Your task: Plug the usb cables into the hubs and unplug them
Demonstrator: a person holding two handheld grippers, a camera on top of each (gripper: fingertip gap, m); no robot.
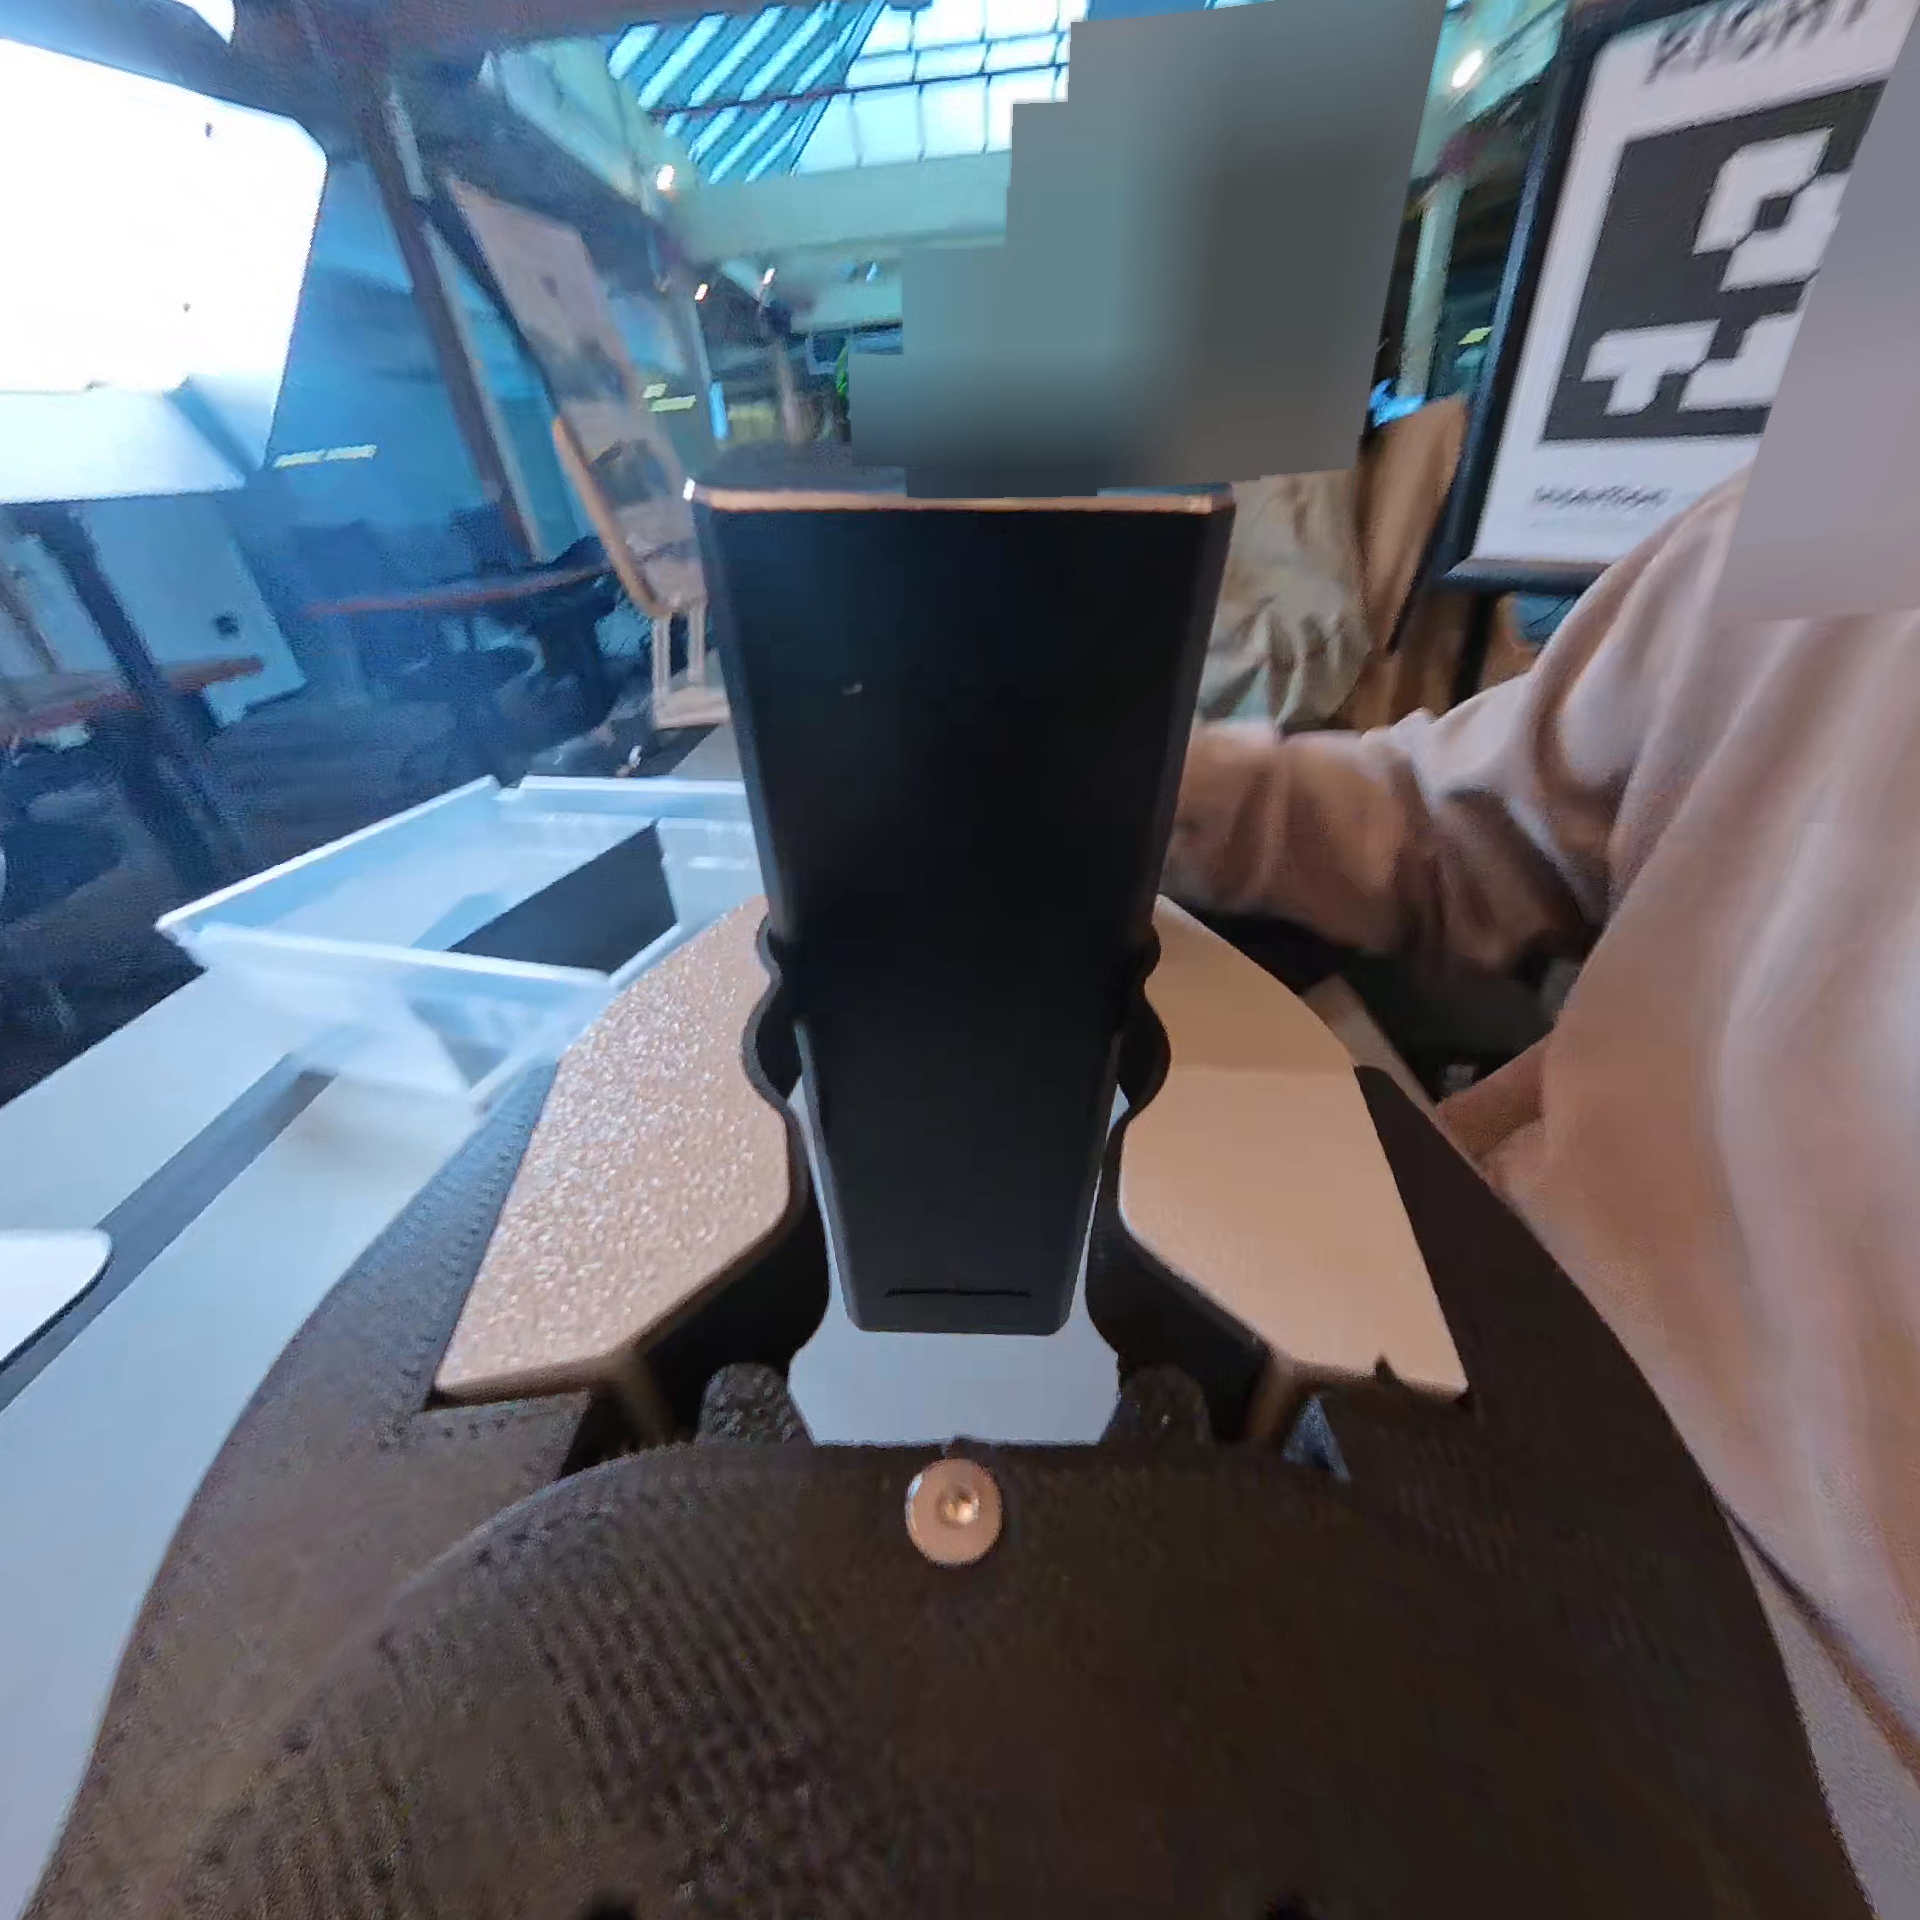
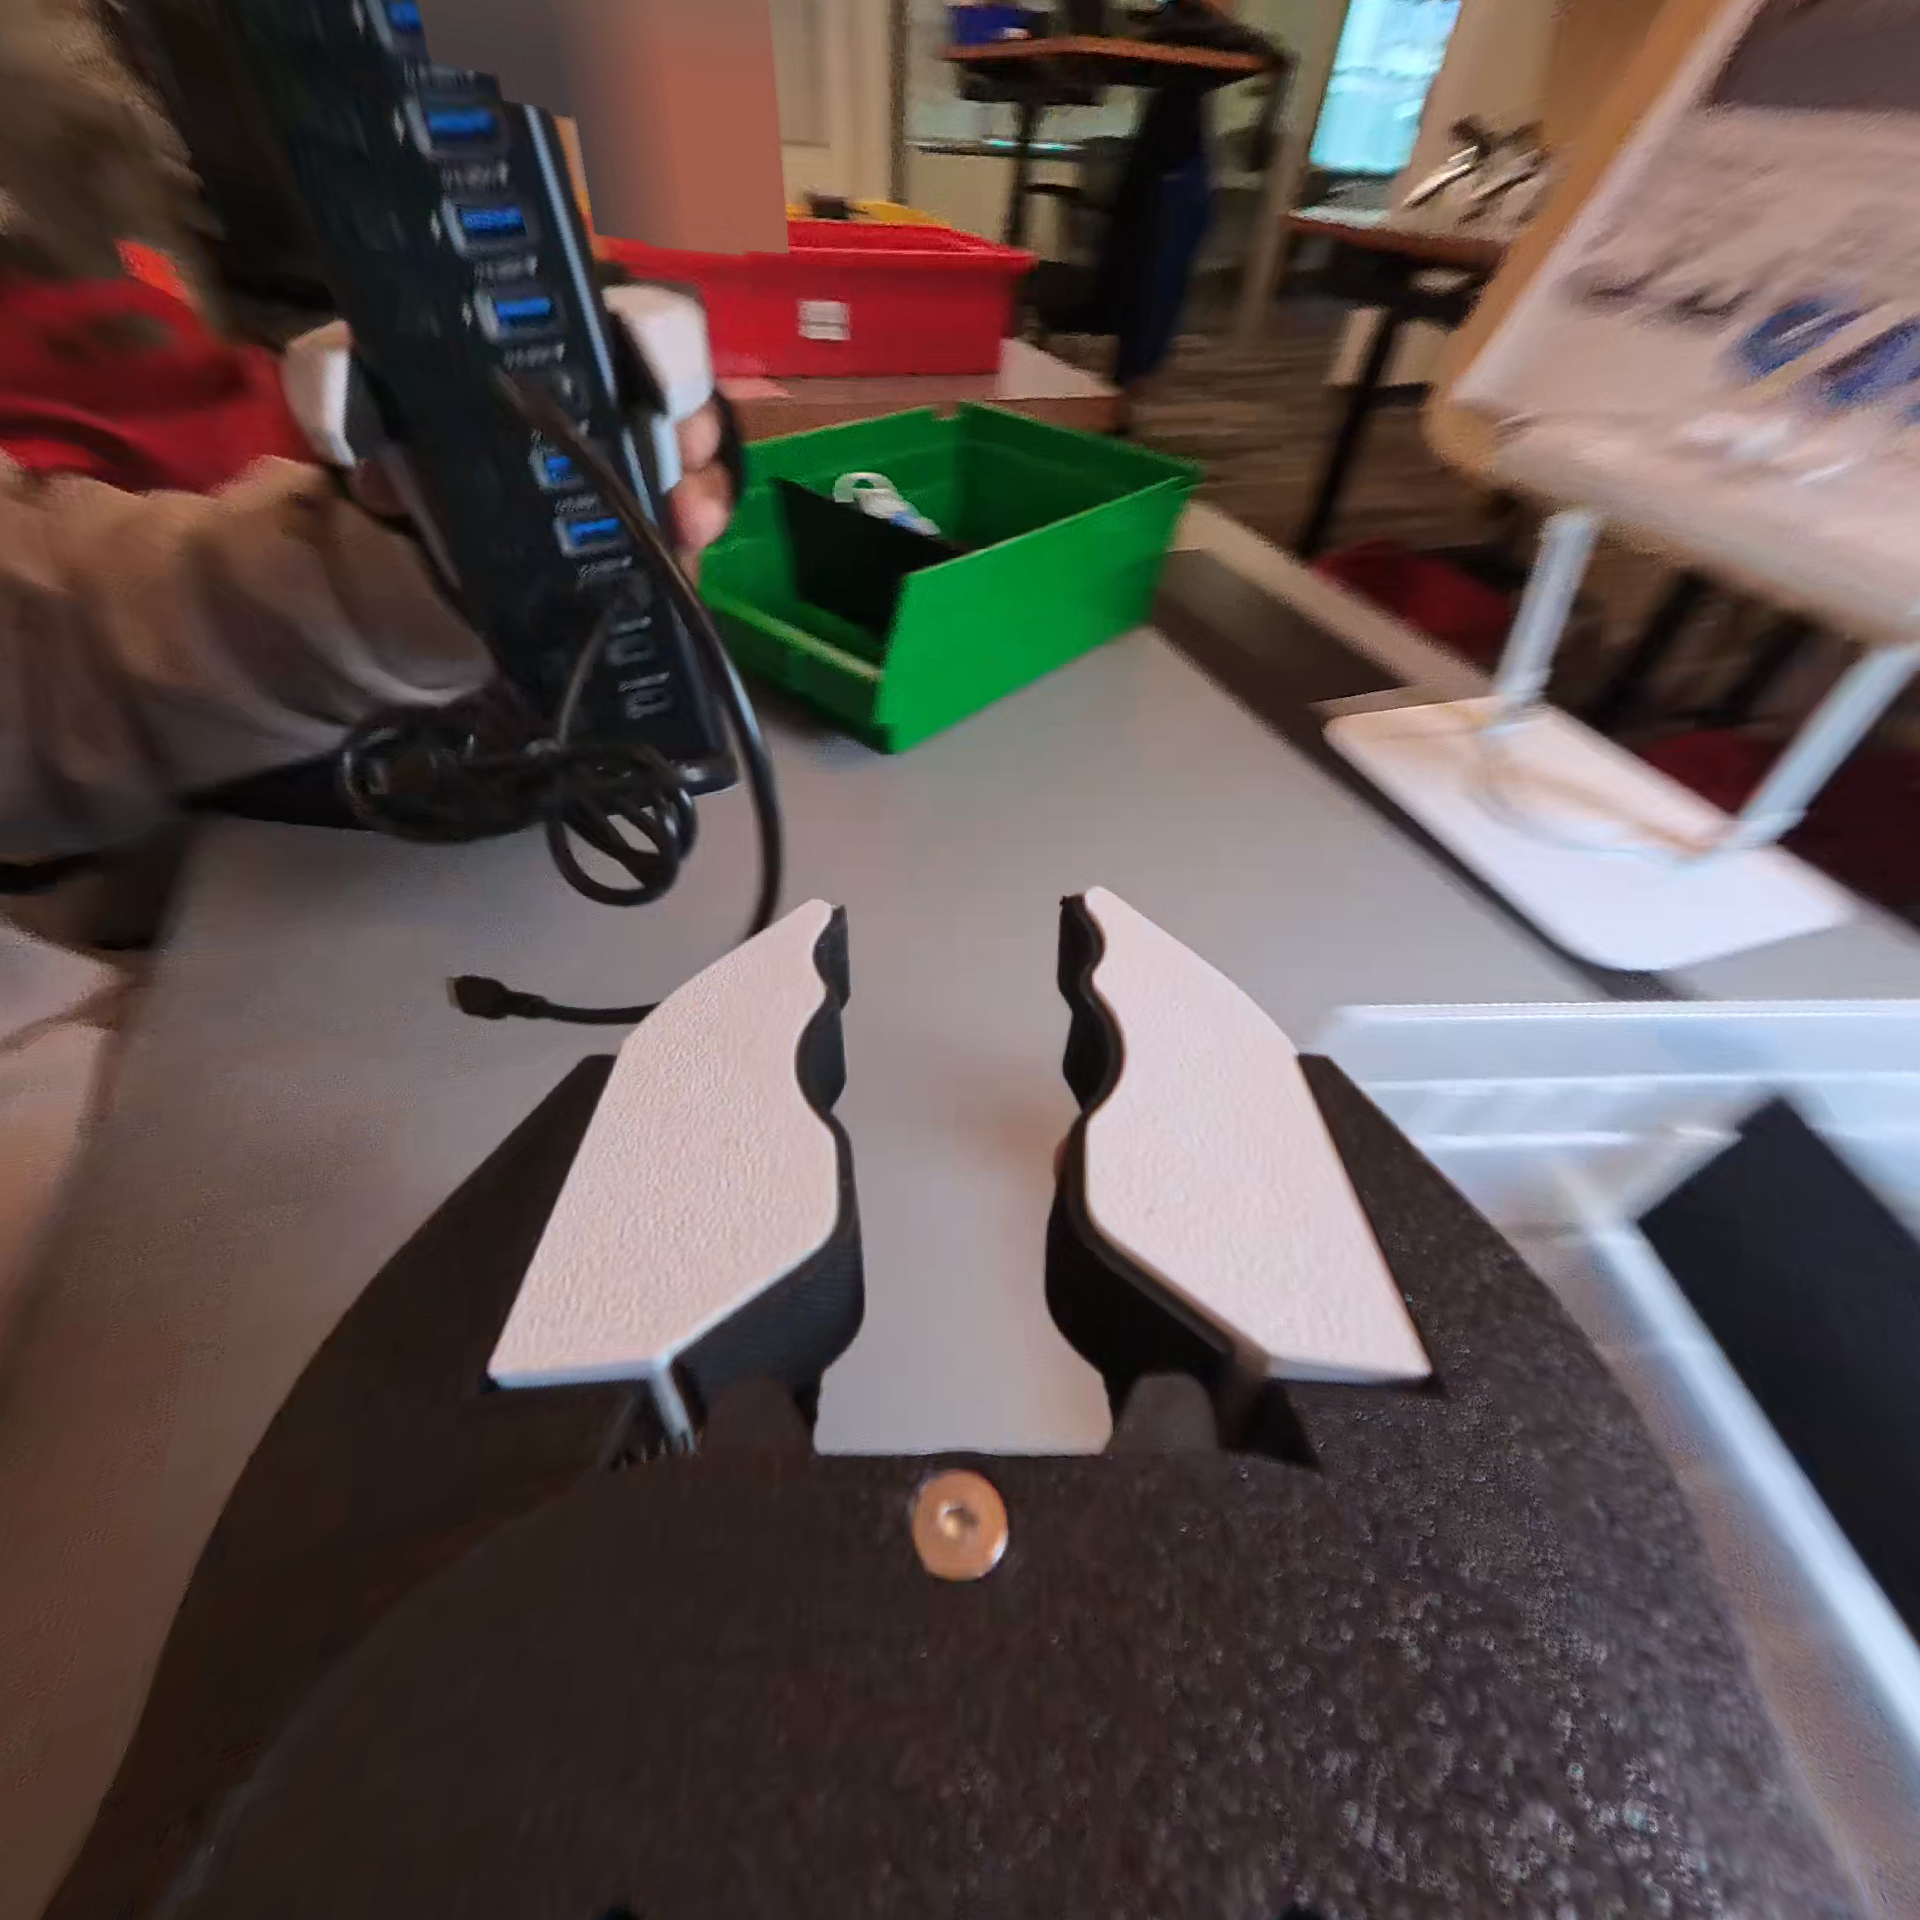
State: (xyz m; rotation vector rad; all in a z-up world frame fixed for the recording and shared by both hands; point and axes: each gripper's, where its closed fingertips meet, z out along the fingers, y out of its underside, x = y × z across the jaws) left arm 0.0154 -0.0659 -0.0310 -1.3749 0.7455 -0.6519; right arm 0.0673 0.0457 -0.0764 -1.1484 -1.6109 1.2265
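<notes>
My left gripper (image 1: 961, 927) is shut on a long black usb hub (image 1: 961, 831) and holds it upright above the table. The right wrist view shows that hub (image 2: 488, 343) at the upper left, with a row of blue ports, held between the left gripper's white fingers (image 2: 670, 348). A black cable (image 2: 743, 727) hangs from the hub, and a coiled bundle (image 2: 582, 800) lies beneath it. The cable's loose plug (image 2: 480, 995) lies on the grey table (image 2: 1039, 790). My right gripper (image 2: 954, 914) is open and empty, low over the table, to the right of the plug.
A green bin (image 2: 997, 582) with a black divider stands behind the hub and a red bin (image 2: 883, 301) farther back. A clear tray (image 2: 1558, 1091) lies at the right, also in the left wrist view (image 1: 416, 914). A white stand (image 2: 1558, 831) is at the right. A person's sleeve (image 1: 1662, 935) is close. There is about 15 centimeters between the tips of the two grippers.
</notes>
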